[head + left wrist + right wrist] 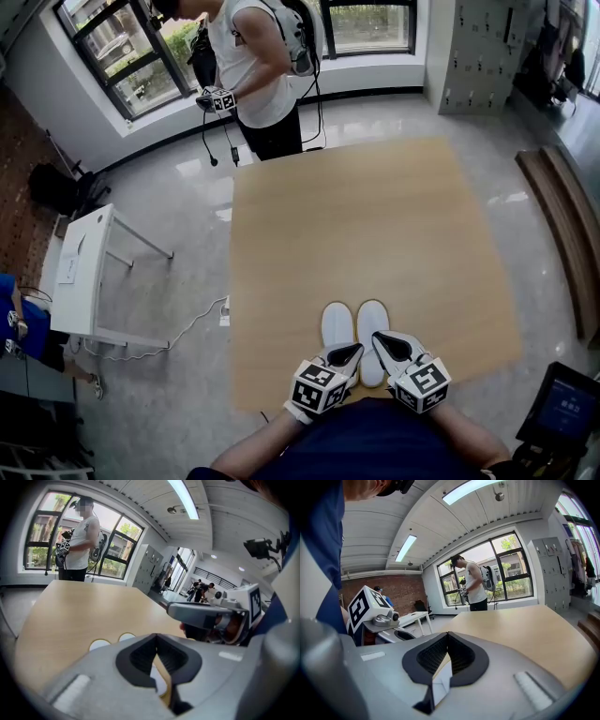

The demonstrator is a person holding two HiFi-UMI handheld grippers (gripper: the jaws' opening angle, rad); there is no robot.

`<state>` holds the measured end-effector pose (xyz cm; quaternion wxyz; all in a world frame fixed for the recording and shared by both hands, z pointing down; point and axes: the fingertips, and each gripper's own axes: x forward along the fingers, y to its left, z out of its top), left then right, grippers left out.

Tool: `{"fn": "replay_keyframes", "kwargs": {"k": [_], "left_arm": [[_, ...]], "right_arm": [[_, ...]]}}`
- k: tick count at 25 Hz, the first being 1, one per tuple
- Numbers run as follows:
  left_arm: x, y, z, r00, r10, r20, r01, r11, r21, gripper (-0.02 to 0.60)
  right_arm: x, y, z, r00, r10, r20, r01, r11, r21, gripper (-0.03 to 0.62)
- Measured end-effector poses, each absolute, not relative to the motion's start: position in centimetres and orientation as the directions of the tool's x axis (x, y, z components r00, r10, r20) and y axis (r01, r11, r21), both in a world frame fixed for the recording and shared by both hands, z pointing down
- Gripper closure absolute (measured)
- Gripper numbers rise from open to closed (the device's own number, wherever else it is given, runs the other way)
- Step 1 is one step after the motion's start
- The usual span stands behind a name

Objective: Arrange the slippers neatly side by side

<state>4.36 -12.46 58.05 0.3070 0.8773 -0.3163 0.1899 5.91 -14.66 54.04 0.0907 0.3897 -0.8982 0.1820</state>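
Looking down in the head view: two white slippers [337,325] lie side by side, toes pointing away, near the near edge of the wooden table [375,216]. The left gripper [348,354] and right gripper [385,343] hang over the heels

Left gripper view: jaws pressed together, empty, toes of the slippers beyond

Right gripper view: jaws pressed together, nothing pinched

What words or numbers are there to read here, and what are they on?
No text here can be read.
Screen: blue, print too small.
Lockers: door labels too small.
Marker cubes: black-and-white square patterns only, no words.
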Motion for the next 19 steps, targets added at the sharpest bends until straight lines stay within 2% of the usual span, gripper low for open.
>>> {"fn": "replay_keyframes", "kwargs": {"k": [19], "left_arm": [[4.6,-12.2,59.3,0.718,-0.421,0.554,-0.676,-0.61,0.414,0.578]], "right_arm": [[5.7,-14.1,55.4,-0.693,-0.638,0.337,-0.72,0.641,-0.266,0.583]]}}
